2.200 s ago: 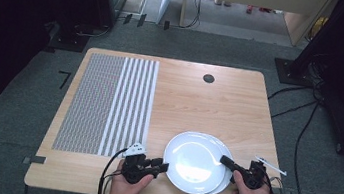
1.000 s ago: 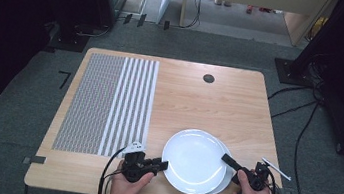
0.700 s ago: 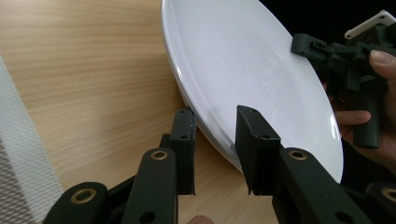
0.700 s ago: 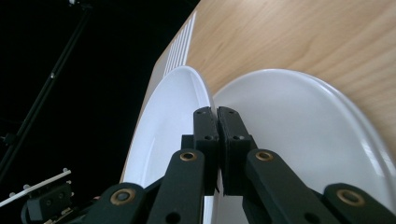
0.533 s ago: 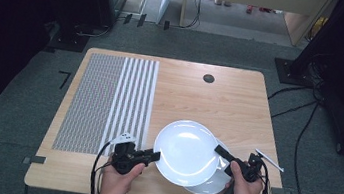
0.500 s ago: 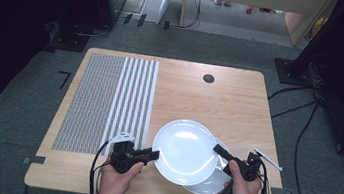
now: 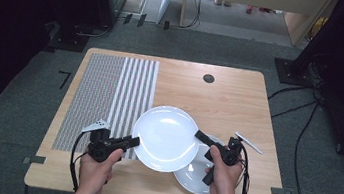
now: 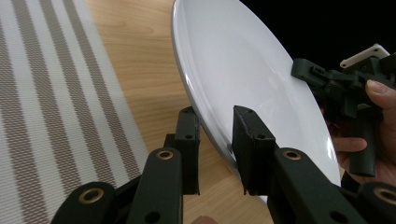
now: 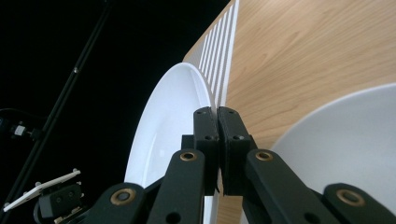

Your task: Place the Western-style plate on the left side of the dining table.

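Observation:
A white plate (image 7: 167,137) hangs tilted above the wooden table (image 7: 225,96), held between both grippers. My left gripper (image 7: 135,141) is shut on its left rim; in the left gripper view the plate (image 8: 233,70) runs edge-on between the two jaws of the left gripper (image 8: 215,119), which have just tightened. My right gripper (image 7: 199,135) is shut on the right rim, and the right gripper (image 9: 217,112) pinches the thin edge of the plate (image 9: 163,126). A second white plate (image 7: 195,173) lies flat on the table, partly under the raised one.
A grey and white striped mat (image 7: 110,94) covers the table's left part, just left of the raised plate. A small black round hole (image 7: 208,78) sits near the far edge. Dark floor, cables and stands surround the table.
Both hands have carried the top plate up and to the left, off the plate beneath it, which now shows at the right. The grips stay on the rim.

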Available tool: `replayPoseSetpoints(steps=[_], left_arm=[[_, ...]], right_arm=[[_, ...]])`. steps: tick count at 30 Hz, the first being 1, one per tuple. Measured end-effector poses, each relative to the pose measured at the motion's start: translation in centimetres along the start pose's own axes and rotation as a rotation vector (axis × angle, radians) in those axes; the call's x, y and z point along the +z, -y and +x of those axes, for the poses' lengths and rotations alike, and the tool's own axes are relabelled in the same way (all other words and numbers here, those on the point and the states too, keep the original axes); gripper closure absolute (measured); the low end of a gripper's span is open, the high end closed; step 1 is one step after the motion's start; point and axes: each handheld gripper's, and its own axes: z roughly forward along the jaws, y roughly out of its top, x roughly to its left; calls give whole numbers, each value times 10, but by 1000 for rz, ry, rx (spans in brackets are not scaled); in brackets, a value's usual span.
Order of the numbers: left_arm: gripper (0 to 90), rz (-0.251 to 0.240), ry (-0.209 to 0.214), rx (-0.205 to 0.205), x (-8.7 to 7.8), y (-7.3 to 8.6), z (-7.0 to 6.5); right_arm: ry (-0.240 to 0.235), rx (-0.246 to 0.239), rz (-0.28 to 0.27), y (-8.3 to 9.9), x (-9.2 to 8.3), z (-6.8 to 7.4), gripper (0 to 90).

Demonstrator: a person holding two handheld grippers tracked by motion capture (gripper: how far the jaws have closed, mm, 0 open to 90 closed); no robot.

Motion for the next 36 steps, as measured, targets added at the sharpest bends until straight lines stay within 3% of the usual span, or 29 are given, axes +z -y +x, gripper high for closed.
replayPoseSetpoints(steps=[7, 27, 36], left_arm=[[730, -9, -37, -2, -15, -8, 11], [729, -46, -116, -48, -49, -24, 47], [726, -62, -158, -47, -62, -34, 59]], right_arm=[[-5, 7, 19, 4, 20, 8, 888], [-8, -39, 59, 17, 73, 42, 888], [-18, -26, 69, 21, 91, 53, 888]])
